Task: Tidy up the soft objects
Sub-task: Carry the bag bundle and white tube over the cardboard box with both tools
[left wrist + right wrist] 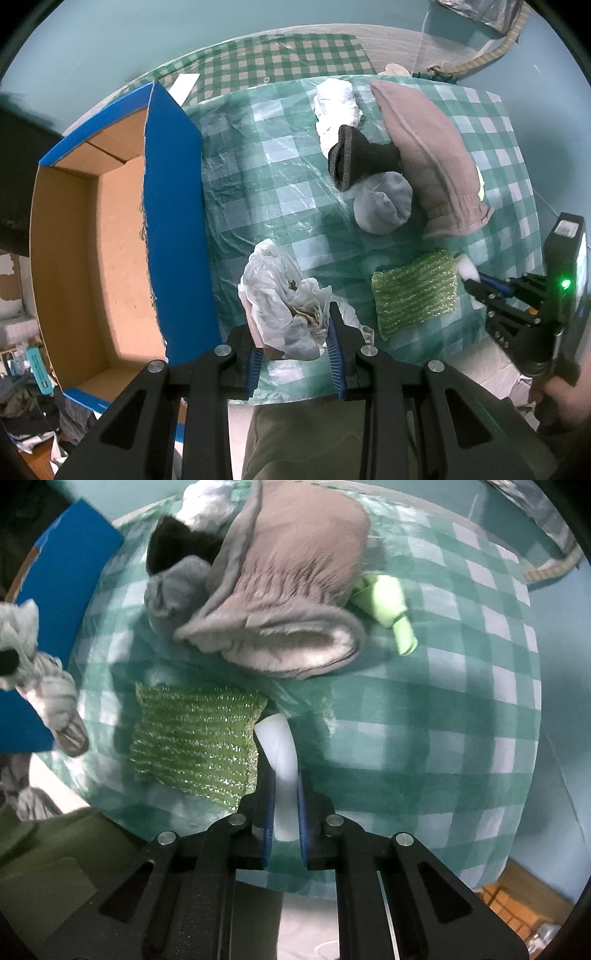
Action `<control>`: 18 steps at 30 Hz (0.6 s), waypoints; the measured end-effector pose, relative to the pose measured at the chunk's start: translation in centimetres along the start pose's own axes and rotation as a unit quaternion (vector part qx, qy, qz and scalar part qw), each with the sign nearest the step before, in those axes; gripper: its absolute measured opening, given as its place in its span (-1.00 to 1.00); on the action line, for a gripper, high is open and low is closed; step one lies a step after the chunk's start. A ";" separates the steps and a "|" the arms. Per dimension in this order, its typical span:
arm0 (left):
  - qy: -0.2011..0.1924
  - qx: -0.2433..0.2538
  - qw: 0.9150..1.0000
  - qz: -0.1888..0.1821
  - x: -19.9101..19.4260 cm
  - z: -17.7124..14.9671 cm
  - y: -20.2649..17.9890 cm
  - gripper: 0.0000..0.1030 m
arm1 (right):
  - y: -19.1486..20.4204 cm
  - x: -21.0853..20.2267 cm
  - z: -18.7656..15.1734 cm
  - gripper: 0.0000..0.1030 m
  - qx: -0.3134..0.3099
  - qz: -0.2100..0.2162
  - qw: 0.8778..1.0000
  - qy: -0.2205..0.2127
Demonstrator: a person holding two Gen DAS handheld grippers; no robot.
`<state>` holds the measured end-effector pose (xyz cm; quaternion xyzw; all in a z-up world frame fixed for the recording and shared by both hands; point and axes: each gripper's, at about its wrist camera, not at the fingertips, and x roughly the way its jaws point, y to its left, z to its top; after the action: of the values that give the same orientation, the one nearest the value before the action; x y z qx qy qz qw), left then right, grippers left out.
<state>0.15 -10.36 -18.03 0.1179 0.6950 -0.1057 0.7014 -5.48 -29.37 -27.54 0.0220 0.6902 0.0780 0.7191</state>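
My left gripper (295, 343) is shut on a crumpled white plastic bag (280, 302), close beside the blue wall of the cardboard box (173, 221). The bag (48, 690) shows at the left edge of the right wrist view. My right gripper (286, 775) is shut on a small white foam piece (279, 749), right beside a green glittery sponge (195, 746). In the left wrist view the right gripper (476, 284) pinches that white piece (467, 265) at the sponge's (413, 295) right edge.
On the green checked cloth (258, 177) lie a taupe plush cushion (432, 155), a black sock (354, 155), a grey sock (384, 203) and a white cloth (338, 107). A pale green item (388, 605) pokes out from under the cushion (295, 579). The box's brown inside (110, 240) holds nothing.
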 end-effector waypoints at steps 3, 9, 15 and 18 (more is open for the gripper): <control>-0.001 0.001 1.000 -0.001 -0.1 0.0 0.1 -0.40 | -0.3 -1.1 -0.1 -0.82 0.012 0.009 1.000 -0.009; -0.007 0.003 1.000 -0.004 -0.6 0.0 0.4 -0.40 | -1.3 -4.1 0.3 -0.82 0.015 0.019 0.999 -0.030; -0.018 0.007 1.000 -0.004 -1.5 -0.1 0.7 -0.40 | -1.3 -7.2 1.2 -0.82 0.017 0.023 0.998 -0.050; -0.027 0.008 1.000 -0.002 -2.3 -0.1 0.9 -0.40 | -1.3 -8.6 2.4 -0.82 0.017 0.025 0.998 -0.058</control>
<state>0.32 -9.52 -15.69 0.1187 0.6749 -0.1158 0.7190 -3.29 -31.72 -19.13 0.0560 0.6478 0.0834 0.7552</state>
